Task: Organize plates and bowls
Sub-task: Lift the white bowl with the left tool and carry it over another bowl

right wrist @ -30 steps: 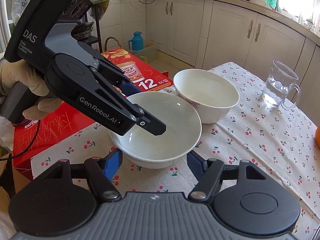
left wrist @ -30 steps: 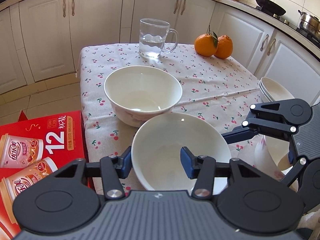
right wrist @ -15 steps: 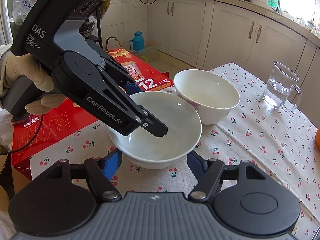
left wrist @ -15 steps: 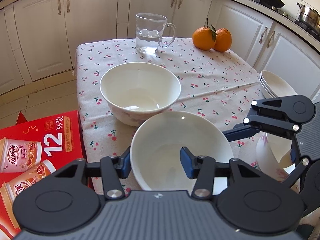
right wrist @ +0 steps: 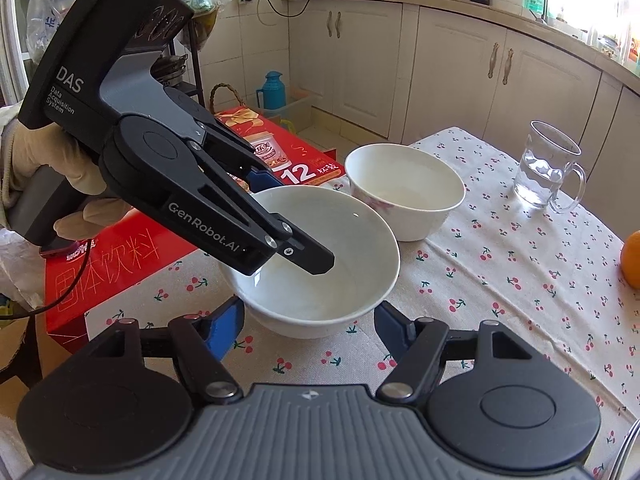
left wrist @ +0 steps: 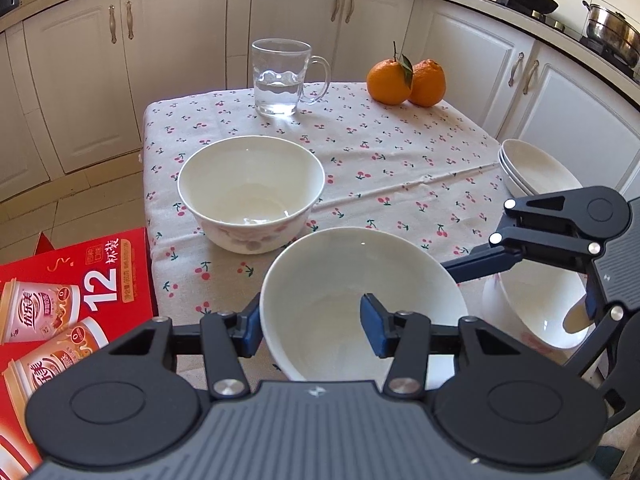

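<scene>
A shallow white bowl sits on the cherry-print tablecloth. My left gripper straddles its near rim, one finger inside and one outside, jaws not closed on it. A deeper white bowl with a flower pattern stands just behind it. My right gripper is open, low before the shallow bowl. A third bowl sits under the right gripper, and stacked white plates lie at the table's right edge.
A glass mug of water and two oranges stand at the table's far side. A red drinks box sits left of the table edge. White kitchen cabinets surround the table.
The left gripper has risen and drawn back slightly, so the shallow bowl sits lower and further right in its view. The right gripper has barely moved.
</scene>
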Available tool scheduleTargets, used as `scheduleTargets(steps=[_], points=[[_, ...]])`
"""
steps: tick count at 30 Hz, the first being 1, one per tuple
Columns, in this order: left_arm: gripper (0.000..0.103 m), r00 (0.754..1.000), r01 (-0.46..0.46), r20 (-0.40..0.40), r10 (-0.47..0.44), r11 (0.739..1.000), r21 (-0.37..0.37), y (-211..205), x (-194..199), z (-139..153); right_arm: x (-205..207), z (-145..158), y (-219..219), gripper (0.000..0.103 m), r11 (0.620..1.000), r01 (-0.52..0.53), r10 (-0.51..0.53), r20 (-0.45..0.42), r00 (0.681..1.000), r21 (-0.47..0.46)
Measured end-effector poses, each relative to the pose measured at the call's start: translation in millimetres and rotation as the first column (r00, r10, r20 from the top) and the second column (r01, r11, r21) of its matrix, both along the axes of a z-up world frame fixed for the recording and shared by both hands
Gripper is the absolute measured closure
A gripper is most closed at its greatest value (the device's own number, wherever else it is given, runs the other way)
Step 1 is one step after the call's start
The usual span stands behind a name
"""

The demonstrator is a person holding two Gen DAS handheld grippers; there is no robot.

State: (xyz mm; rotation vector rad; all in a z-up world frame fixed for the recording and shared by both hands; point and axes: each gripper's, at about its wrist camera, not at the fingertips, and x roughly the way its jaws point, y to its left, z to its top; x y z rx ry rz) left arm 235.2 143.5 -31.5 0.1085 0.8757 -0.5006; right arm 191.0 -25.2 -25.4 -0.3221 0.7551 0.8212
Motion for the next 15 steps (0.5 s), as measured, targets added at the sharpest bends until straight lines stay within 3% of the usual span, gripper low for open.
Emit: scheduleTargets(steps=[15], points=[[0.054,0.999,0.015,-0.032,-0.015,1.0,0.012,0.2,-2.4,-12.7,-4.0,-13.7,0.2,0.027,1.0,-0.023,0.023,-0.025,0.999,0.002]])
